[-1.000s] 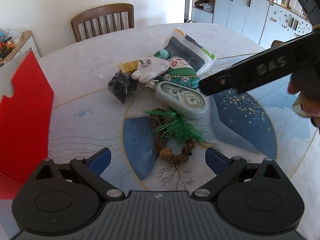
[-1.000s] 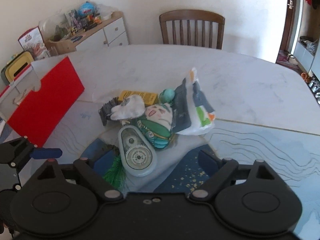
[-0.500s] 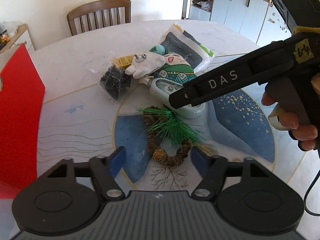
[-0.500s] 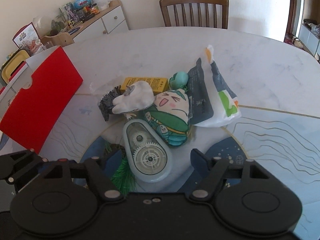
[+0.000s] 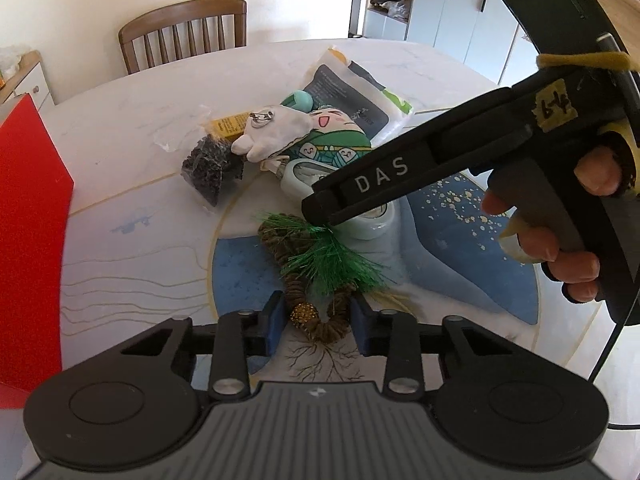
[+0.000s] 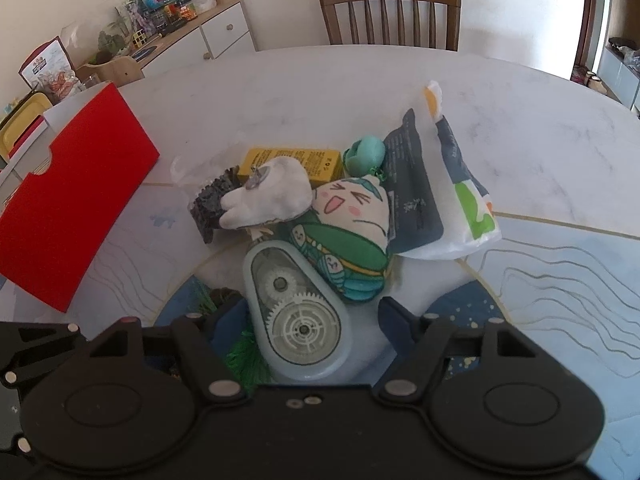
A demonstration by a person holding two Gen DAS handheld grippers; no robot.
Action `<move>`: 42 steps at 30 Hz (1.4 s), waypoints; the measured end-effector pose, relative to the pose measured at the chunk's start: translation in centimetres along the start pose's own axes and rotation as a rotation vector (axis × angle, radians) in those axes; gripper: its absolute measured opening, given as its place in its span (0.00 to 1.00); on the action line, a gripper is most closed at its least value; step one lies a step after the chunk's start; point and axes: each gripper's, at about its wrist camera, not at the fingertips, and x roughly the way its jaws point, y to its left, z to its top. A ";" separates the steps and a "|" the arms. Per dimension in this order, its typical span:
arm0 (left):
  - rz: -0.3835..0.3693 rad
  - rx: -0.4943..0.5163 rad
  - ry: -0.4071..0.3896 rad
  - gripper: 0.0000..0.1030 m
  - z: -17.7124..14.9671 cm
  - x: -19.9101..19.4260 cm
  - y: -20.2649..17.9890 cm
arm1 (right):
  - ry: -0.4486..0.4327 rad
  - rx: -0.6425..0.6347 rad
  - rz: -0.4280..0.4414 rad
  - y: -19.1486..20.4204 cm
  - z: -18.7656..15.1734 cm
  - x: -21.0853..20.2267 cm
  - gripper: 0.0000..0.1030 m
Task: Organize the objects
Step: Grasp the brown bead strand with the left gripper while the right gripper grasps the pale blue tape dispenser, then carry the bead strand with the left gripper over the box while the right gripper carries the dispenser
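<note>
Both grippers, left gripper point(image 5: 314, 324) and right gripper point(image 6: 308, 320), reach over clutter.

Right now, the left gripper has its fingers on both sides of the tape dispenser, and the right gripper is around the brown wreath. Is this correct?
They are swapped. In the left wrist view, the left gripper straddles the brown wreath. In the right wrist view, the right gripper has its fingers on both sides of the tape dispenser.
</note>
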 end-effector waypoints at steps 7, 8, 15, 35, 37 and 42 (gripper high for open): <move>-0.006 -0.015 0.004 0.25 0.0 0.0 0.2 | 0.008 -0.014 -0.001 0.4 0.1 -0.1 0.55; -0.007 -0.019 0.006 0.24 0.0 0.0 0.3 | 0.009 -0.009 0.002 0.4 0.1 -0.1 0.55; -0.004 -0.033 0.009 0.23 -0.5 -0.4 1.1 | 0.007 0.056 0.033 -0.5 -0.3 -1.3 0.54; -0.015 -0.101 -0.034 0.22 -2.5 -5.5 3.0 | -0.046 0.077 0.015 1.3 -3.0 -8.3 0.54; -0.029 -0.103 -0.046 0.22 -2.7 -6.4 3.2 | -0.050 0.079 0.016 1.6 -3.3 -8.9 0.54; -0.045 -0.101 -0.071 0.22 -2.9 -8.5 3.7 | -0.055 0.069 0.012 3.3 -3.7 -10.0 0.54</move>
